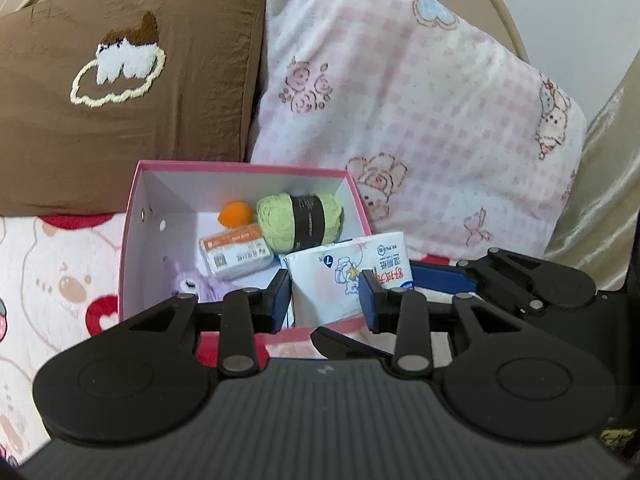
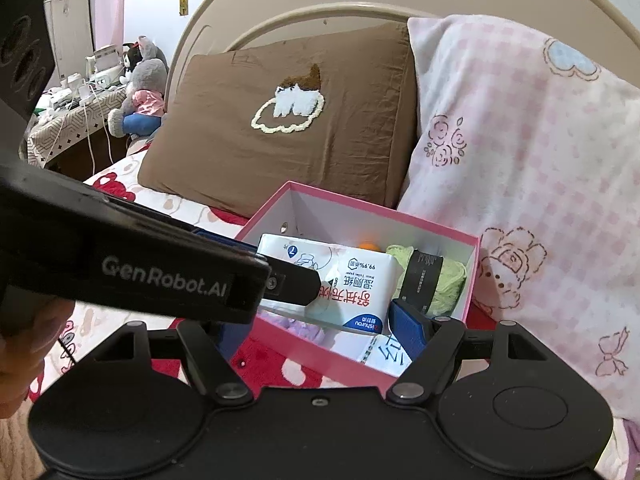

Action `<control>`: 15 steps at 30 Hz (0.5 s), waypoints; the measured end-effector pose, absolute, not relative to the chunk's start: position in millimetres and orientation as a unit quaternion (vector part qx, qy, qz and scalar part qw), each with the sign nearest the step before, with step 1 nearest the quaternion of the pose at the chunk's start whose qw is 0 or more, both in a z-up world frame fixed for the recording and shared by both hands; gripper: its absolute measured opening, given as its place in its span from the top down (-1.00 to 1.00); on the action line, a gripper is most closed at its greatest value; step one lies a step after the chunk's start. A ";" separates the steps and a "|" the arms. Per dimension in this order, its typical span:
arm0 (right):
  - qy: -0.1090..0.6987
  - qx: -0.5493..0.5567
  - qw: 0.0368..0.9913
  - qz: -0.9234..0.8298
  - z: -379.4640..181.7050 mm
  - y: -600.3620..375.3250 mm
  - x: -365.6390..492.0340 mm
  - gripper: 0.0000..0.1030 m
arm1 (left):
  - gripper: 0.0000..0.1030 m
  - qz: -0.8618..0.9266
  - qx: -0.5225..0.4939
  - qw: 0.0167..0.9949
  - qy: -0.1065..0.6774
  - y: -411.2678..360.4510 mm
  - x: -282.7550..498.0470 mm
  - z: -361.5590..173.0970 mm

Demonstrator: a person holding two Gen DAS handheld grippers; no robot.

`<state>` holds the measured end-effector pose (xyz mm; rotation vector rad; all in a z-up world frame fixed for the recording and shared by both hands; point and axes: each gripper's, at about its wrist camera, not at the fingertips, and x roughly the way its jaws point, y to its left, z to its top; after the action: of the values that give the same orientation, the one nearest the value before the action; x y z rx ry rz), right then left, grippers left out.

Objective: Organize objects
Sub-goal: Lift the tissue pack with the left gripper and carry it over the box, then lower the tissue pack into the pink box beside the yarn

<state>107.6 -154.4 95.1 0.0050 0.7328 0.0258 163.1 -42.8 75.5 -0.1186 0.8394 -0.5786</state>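
One pack of wet wipes (image 1: 348, 276) sits clamped between the left gripper's (image 1: 326, 300) blue pads, held over the near right corner of the pink box (image 1: 134, 216). Inside the box lie green yarn (image 1: 300, 222) against the far right wall, an orange ball (image 1: 237, 213), a small orange-labelled pack (image 1: 236, 254) and a purple plush (image 1: 192, 280). The right gripper (image 2: 316, 326) hovers at the box's near edge with fingers spread and gripping nothing. Behind the box on the bed, a brown pillow (image 1: 120, 92) and a pink checked pillow (image 1: 420, 120) lean together.
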 end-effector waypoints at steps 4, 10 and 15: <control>0.362 0.012 0.932 0.019 94.5 -165.4 125.2 -0.44 | 0.34 -0.274 -0.065 0.876 0.392 -38.3 178.9 73.9; 0.372 0.015 0.927 0.042 86.6 -173.5 155.4 -0.25 | 0.34 -0.262 -0.093 0.873 0.401 -24.2 209.9 57.3; 0.386 0.020 0.921 0.055 70.4 -176.8 183.4 -0.13 | 0.36 -0.252 -0.115 0.870 0.408 -13.5 234.5 34.9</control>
<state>183.4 -176.8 70.4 0.0409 0.7937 0.1138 234.5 -13.5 34.9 -0.2399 0.8534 -0.5267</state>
